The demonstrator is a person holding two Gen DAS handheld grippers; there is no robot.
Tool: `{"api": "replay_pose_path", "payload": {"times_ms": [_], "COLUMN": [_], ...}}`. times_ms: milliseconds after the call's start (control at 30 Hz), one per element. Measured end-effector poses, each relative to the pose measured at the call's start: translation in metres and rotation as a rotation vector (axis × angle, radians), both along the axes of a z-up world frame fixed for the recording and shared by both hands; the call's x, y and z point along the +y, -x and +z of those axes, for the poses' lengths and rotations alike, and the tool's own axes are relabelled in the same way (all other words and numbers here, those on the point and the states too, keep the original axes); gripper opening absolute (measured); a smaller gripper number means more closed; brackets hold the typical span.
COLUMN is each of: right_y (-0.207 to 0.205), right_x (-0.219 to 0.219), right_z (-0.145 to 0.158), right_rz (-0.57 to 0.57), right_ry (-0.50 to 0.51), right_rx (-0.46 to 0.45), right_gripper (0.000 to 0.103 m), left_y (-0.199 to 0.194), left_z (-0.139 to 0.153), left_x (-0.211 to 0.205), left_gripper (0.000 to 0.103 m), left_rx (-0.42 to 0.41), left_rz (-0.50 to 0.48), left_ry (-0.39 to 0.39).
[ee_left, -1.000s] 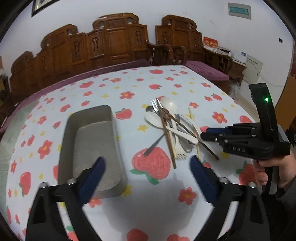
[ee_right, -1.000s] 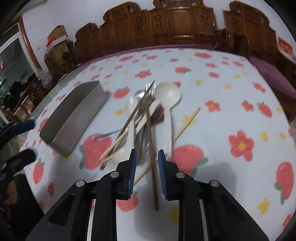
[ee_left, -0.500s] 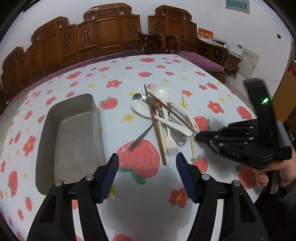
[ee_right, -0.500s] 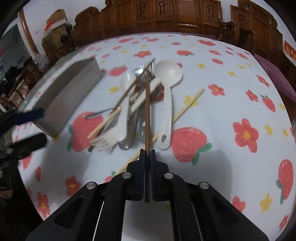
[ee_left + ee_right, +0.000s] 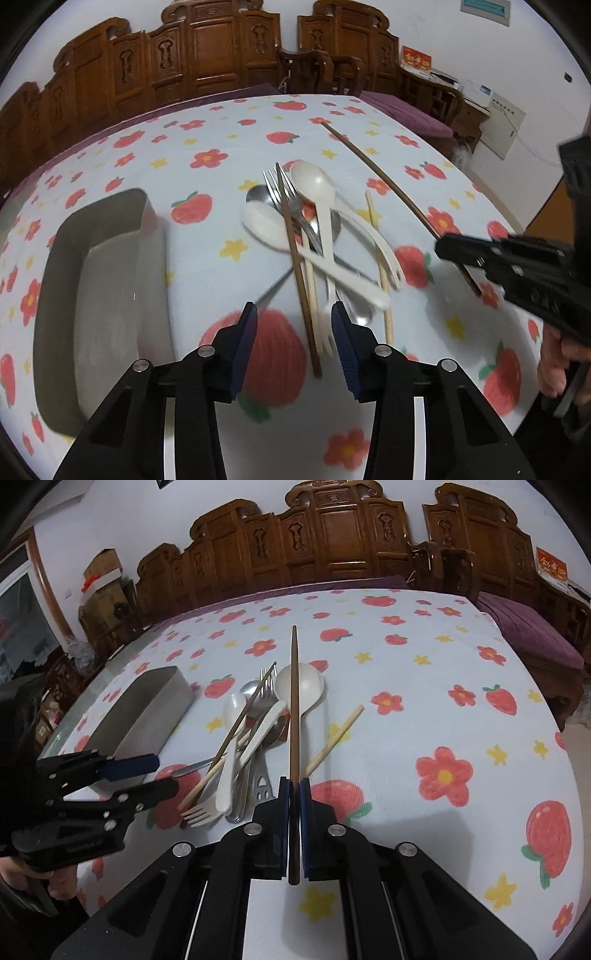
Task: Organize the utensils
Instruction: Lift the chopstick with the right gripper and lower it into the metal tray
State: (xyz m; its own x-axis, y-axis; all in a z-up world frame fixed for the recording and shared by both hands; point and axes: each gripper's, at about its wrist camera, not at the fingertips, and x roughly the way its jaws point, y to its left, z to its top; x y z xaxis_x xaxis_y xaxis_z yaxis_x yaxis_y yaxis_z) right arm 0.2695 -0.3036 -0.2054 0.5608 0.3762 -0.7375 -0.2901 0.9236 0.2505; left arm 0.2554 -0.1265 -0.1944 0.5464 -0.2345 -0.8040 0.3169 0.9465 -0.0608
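Observation:
A pile of utensils (image 5: 317,240) lies mid-table: white plastic spoons, metal forks and spoons, a white plastic fork, pale and dark chopsticks. It also shows in the right wrist view (image 5: 255,734). My right gripper (image 5: 294,794) is shut on a dark brown chopstick (image 5: 294,701) and holds it lifted above the pile; it shows in the left wrist view (image 5: 384,184) too. My left gripper (image 5: 294,332) is open, its jaws either side of the near end of a second dark chopstick (image 5: 295,266) in the pile.
A grey rectangular metal tray (image 5: 99,280) stands left of the pile, seen also in the right wrist view (image 5: 144,716). The table wears a white strawberry-and-flower cloth (image 5: 443,701). Carved wooden chairs (image 5: 207,62) line the far side.
My right gripper shut on the dark chopstick and lifted it off the pile. My left gripper moved right toward the pile and its jaws narrowed.

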Motion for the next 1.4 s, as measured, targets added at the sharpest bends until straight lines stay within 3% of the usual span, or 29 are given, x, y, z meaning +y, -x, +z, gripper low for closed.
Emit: {"api": "replay_pose_path", "payload": {"times_ms": [400, 767, 1100, 1400], "right_y": [-0.002, -0.002, 0.001, 0.014], "right_x": [-0.001, 0.004, 0.012, 0.036], "right_z": [0.002, 0.004, 0.01, 0.021], "right_rz": [0.001, 0.015, 0.027, 0.06], "right_ry": [-0.011, -0.011, -0.003, 0.04], "right_rx": [-0.011, -0.026, -0.036, -0.064], "right_gripper": [0.006, 0.006, 0.006, 0.006], "left_y": [-0.045, -0.06, -0.041, -0.013], "left_z": [-0.021, -0.033, -0.01, 0.03], "left_x": [-0.005, -0.003, 0.0, 0.035], "left_gripper": [0.009, 0.008, 0.004, 0.004], "left_rx": [0.109, 0.154, 0.073, 0.004], "left_rz": [0.04, 0.069, 0.053, 0.054], "left_ry": [0.066, 0.1, 0.071, 0.047]}}
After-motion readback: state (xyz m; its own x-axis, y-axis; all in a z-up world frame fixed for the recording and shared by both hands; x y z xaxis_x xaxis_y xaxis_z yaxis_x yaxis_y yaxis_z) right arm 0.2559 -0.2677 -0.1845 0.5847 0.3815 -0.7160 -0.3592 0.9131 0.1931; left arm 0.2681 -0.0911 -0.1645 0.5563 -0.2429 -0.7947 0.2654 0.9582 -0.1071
